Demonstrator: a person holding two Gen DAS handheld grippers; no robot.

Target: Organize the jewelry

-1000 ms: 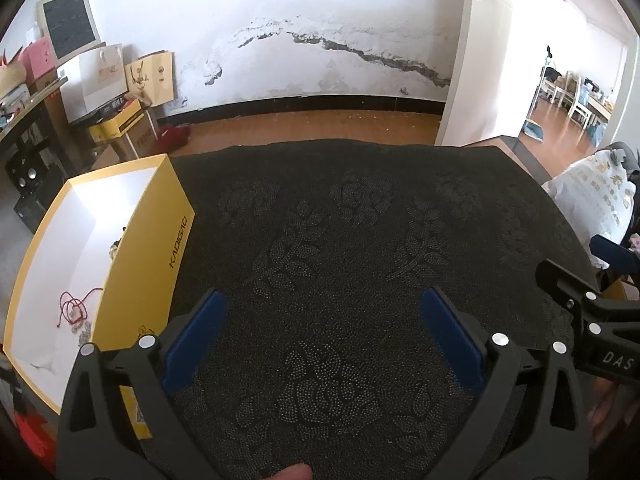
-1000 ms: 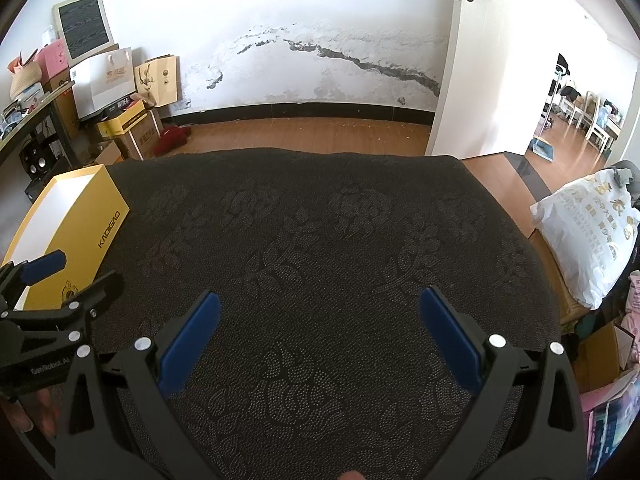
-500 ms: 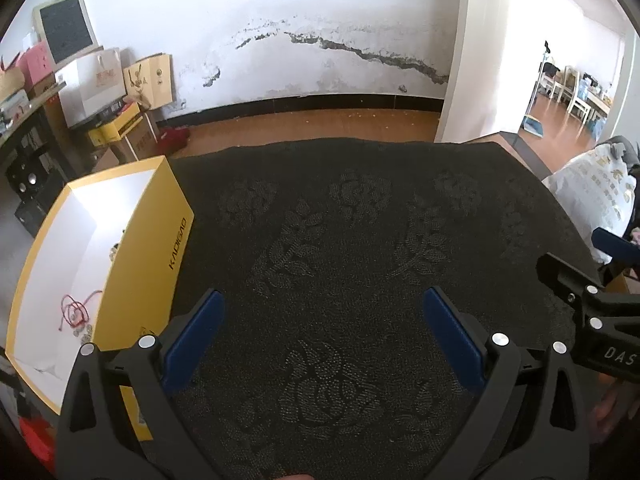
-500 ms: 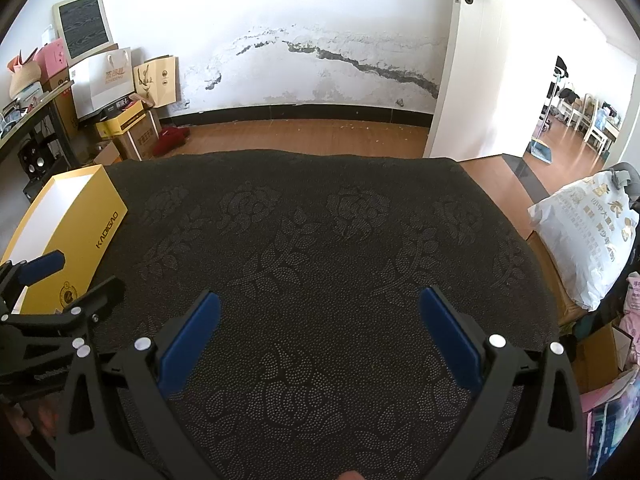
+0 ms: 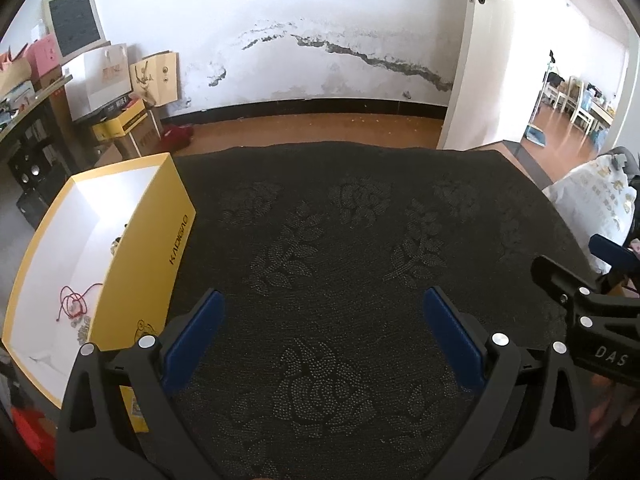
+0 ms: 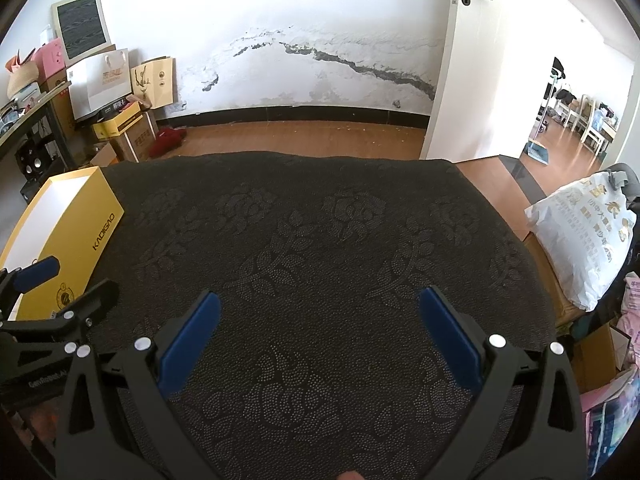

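Note:
A yellow box (image 5: 148, 264) with a white inside stands at the left edge of a table draped in a black rose-patterned cloth (image 5: 352, 240). In the box lie a red cord bracelet (image 5: 72, 304) and some small pale jewelry pieces (image 5: 82, 330). My left gripper (image 5: 324, 312) is open over the cloth just right of the box, nothing between its blue pads. My right gripper (image 6: 320, 312) is open over the middle of the cloth, also empty. The right wrist view shows the box (image 6: 68, 240) at far left and the left gripper (image 6: 60, 296) in front of it.
A white plastic bag (image 6: 584, 232) sits off the table's right side. Cardboard boxes and paper bags (image 6: 120, 92) are stacked against the far left wall. An open white door (image 6: 452, 60) leads to another room. Wooden floor lies beyond the table's far edge.
Both grippers have drifted only slightly over the cloth and stayed open. The box and the jewelry in it have not moved.

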